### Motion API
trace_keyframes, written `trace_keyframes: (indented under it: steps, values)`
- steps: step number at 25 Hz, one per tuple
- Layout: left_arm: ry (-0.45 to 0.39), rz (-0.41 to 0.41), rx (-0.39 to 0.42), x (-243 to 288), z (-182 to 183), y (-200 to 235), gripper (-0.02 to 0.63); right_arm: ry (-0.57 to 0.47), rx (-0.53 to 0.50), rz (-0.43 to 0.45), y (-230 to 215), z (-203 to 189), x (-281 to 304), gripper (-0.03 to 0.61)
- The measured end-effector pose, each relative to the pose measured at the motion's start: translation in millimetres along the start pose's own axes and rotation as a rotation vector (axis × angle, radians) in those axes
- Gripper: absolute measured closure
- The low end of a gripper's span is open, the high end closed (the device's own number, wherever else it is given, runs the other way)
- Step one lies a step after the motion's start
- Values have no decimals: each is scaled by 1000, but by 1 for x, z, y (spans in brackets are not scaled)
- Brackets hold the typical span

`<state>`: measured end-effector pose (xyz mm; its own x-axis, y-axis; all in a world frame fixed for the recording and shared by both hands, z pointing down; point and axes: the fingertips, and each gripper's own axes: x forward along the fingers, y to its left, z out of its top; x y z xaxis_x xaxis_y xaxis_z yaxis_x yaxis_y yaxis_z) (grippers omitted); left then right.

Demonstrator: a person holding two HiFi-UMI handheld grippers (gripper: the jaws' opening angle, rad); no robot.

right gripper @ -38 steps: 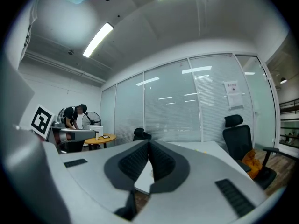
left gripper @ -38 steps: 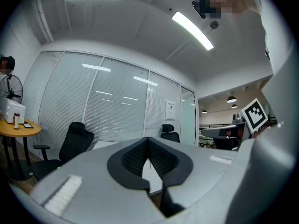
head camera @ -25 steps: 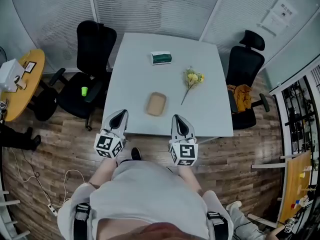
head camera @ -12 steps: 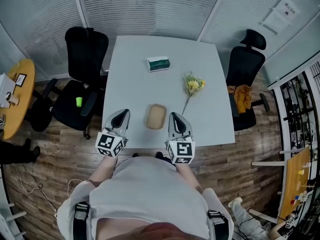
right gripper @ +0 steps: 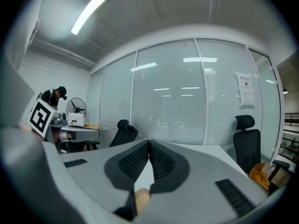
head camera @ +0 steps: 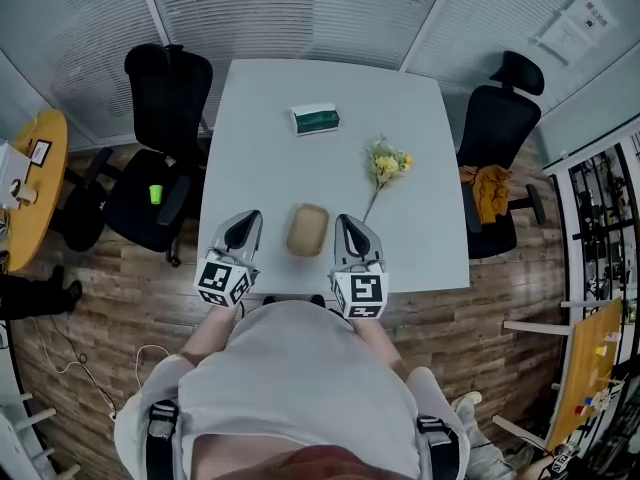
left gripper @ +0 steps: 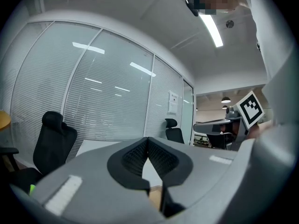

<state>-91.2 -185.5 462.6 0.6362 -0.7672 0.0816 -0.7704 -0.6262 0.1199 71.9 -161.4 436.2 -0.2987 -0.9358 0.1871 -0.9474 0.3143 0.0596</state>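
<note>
In the head view my left gripper (head camera: 243, 228) and right gripper (head camera: 348, 231) hang over the near edge of a white table (head camera: 260, 118). Both are shut and hold nothing. A tan oblong tray (head camera: 307, 230) lies on the table between them, touching neither. Farther back lie a sprig of yellow flowers (head camera: 386, 165) and a green-and-white box (head camera: 315, 119). In the left gripper view the jaws of the left gripper (left gripper: 148, 139) meet at their tips, and a sliver of the tan tray (left gripper: 154, 198) shows below them. The right gripper (right gripper: 149, 142) looks the same, with the tray (right gripper: 141, 200) beneath.
A black office chair (head camera: 165, 88) with a green item (head camera: 155, 194) on its seat stands left of the table. Another chair (head camera: 498, 118), with an orange item (head camera: 479, 188) on it, stands on the right. A yellow round table (head camera: 25, 188) is far left. Glass walls with blinds are behind. A person (right gripper: 55, 97) stands far off.
The view has moved closer to the table. Both grippers went from over the wooden floor to over the table's near edge, on either side of the tan tray. Both stayed shut.
</note>
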Motion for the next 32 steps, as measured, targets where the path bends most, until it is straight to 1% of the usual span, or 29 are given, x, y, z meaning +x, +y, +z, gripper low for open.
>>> trace_keyframes:
  steps: [8, 18, 24, 28, 32]
  values:
    - [38, 18, -36, -5, -16, 0, 603, 54, 25, 19, 3, -22, 2, 569]
    - [141, 16, -49, -16, -64, -3, 603, 154, 57, 27, 10, -69, -8, 569]
    - [165, 27, -80, -19, -84, -5, 603, 215, 56, 43, 18, -99, -12, 569]
    - [186, 17, -82, -21, -96, -10, 603, 244, 61, 51, 22, -113, -11, 569]
    - [209, 22, -109, -26, -109, -12, 603, 264, 63, 60, 24, -124, -11, 569]
